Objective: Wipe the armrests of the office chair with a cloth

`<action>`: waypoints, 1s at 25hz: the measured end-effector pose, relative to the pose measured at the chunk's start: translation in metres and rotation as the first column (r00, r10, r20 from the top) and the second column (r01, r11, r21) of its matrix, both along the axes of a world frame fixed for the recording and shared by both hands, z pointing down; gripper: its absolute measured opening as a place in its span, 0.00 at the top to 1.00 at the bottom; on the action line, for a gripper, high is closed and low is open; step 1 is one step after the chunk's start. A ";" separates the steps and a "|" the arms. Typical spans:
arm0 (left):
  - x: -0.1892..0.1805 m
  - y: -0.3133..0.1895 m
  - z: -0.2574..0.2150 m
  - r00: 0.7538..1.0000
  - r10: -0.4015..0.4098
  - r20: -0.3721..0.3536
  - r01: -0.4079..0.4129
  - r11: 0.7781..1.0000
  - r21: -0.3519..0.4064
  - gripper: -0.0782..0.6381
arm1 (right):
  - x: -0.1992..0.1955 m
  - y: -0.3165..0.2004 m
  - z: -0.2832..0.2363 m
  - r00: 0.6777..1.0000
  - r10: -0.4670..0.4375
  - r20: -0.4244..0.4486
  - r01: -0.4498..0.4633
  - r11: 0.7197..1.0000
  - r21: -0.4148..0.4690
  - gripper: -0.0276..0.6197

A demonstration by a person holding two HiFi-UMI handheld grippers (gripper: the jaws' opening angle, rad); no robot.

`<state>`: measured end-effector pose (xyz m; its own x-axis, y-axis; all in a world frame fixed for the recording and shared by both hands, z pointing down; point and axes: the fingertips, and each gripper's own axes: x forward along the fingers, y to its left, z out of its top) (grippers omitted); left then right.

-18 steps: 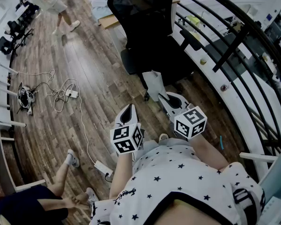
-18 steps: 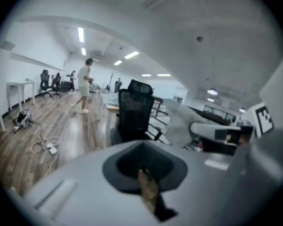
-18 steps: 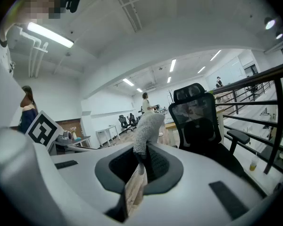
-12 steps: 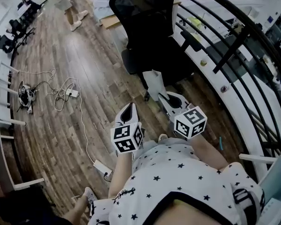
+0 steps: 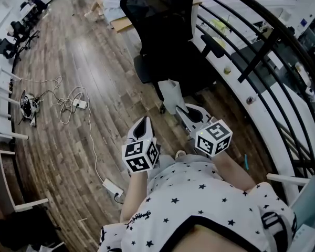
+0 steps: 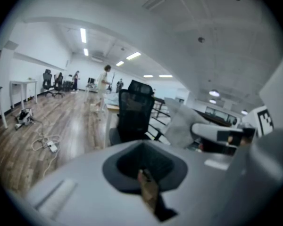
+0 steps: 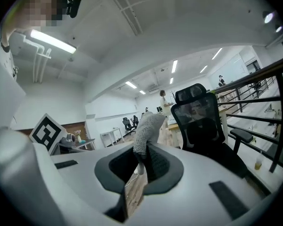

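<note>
The black mesh office chair (image 5: pixel 165 30) stands ahead of me on the wood floor, its right armrest (image 5: pixel 213 45) next to the railing. My right gripper (image 5: pixel 179 108) is shut on a grey cloth (image 5: pixel 171 94), which hangs short of the chair's seat. In the right gripper view the cloth (image 7: pixel 148 128) sticks up out of the right gripper (image 7: pixel 140 166), with the chair (image 7: pixel 203 121) and an armrest (image 7: pixel 242 135) beyond. My left gripper (image 5: pixel 143 122) is shut with nothing in it, lower left of the chair. The left gripper (image 6: pixel 144 173) points towards the chair (image 6: pixel 134 112).
A black railing (image 5: pixel 262 62) runs close along the chair's right side. Loose cables with a power strip (image 5: pixel 76 104) lie on the floor at left, and another power strip (image 5: pixel 114 188) lies near my feet. White desk legs (image 5: pixel 5 109) line the left edge.
A person walking at the far top left has left the head view, and so has the person at the bottom left. Both grippers have barely moved.
</note>
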<state>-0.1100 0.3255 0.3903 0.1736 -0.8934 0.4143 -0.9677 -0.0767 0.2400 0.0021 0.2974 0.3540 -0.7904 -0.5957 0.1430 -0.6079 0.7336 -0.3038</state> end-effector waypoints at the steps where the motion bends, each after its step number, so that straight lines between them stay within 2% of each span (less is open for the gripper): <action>1: 0.002 0.000 0.001 1.000 0.005 0.001 -0.005 1.000 -0.001 0.89 | 0.002 0.000 0.003 1.000 0.004 -0.002 -0.004 1.000 -0.010 0.91; 11: 0.009 -0.005 0.010 1.000 0.009 -0.006 -0.009 0.999 -0.034 0.89 | 0.013 -0.010 0.009 1.000 0.017 0.013 -0.017 0.999 -0.039 0.91; 25: -0.008 -0.089 0.008 1.000 0.012 -0.022 -0.013 1.000 -0.022 0.89 | 0.014 -0.088 0.008 0.998 0.069 0.012 -0.068 0.997 -0.032 0.91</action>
<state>-0.1179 0.2361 0.3985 0.1936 -0.8818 0.4300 -0.9614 -0.0831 0.2624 0.0161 0.2094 0.3620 -0.7499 -0.6437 0.1527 -0.6521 0.6802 -0.3347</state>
